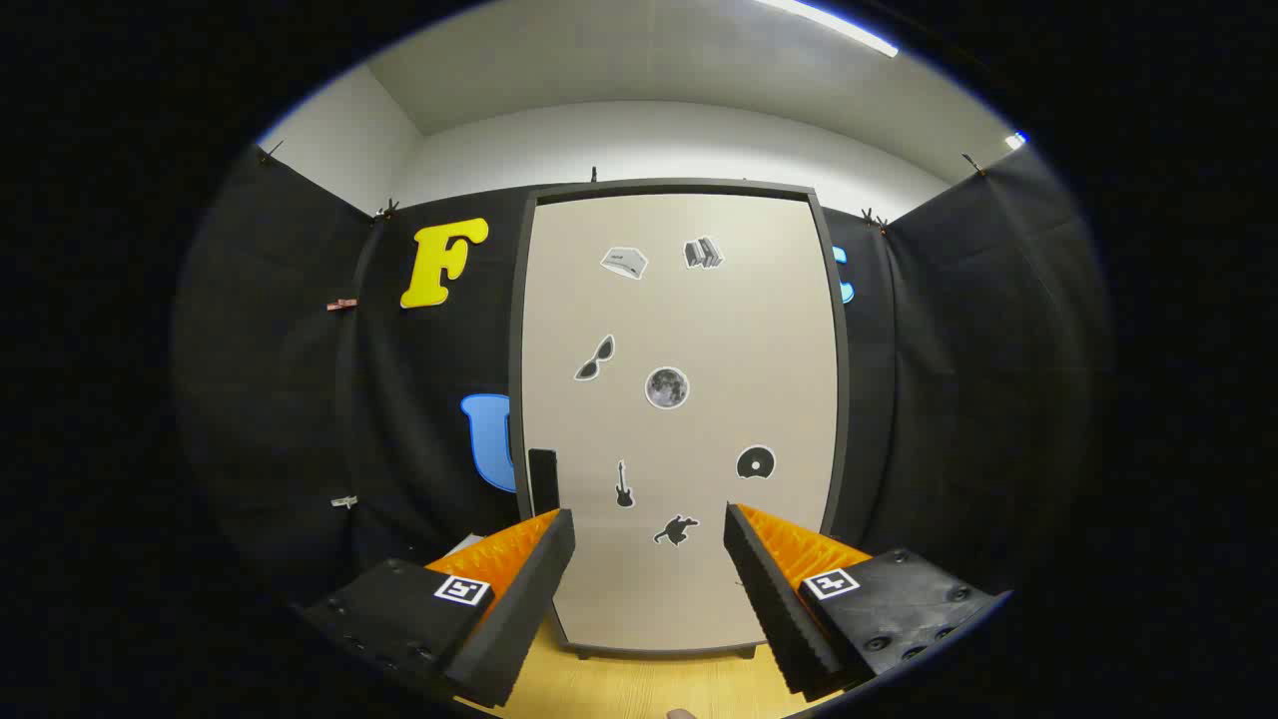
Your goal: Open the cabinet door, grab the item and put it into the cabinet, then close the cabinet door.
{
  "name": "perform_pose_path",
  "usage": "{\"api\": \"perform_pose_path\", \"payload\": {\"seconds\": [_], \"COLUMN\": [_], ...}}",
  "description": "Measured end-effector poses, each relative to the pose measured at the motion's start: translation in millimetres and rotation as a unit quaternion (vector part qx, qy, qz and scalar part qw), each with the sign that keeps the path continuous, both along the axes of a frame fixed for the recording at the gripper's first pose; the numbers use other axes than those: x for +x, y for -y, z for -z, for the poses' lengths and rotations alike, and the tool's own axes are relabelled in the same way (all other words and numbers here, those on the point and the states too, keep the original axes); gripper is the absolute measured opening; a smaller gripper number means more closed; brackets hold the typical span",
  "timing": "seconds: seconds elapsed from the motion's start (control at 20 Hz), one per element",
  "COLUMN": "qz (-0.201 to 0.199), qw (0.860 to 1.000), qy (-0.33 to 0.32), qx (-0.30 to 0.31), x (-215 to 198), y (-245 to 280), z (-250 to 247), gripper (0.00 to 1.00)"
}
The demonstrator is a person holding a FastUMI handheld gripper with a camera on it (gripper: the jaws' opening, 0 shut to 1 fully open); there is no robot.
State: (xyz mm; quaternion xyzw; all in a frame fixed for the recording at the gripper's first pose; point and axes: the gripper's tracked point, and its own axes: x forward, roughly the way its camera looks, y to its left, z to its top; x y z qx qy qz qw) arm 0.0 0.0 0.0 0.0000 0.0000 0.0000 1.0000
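A tall cabinet (679, 399) stands upright straight ahead on a wooden tabletop (639, 684). Its pale door is shut and carries several small stickers. A dark handle (542, 480) sits at the door's lower left edge, just above my left fingertip. My gripper (649, 529) is open, held a short way in front of the door's lower part, with nothing between its fingers. The item for the cabinet cannot be made out here.
Black cloth walls close in behind and on both sides of the cabinet. A pale object's corner (461, 545) peeks out beside the left finger. White room walls and a ceiling light (839, 25) rise above the cloth.
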Motion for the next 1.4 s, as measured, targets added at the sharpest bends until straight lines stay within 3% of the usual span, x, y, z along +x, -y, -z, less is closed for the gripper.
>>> {"api": "perform_pose_path", "payload": {"seconds": [0.8, 1.4], "qz": [0.013, 0.001], "qw": [1.000, 1.000], "qy": [-0.006, -0.009], "qx": [-0.004, -0.005], "x": [-1.6, 2.8], "y": [3.0, -8.3], "z": [2.5, 6.0], "gripper": [0.98, 0.98]}}
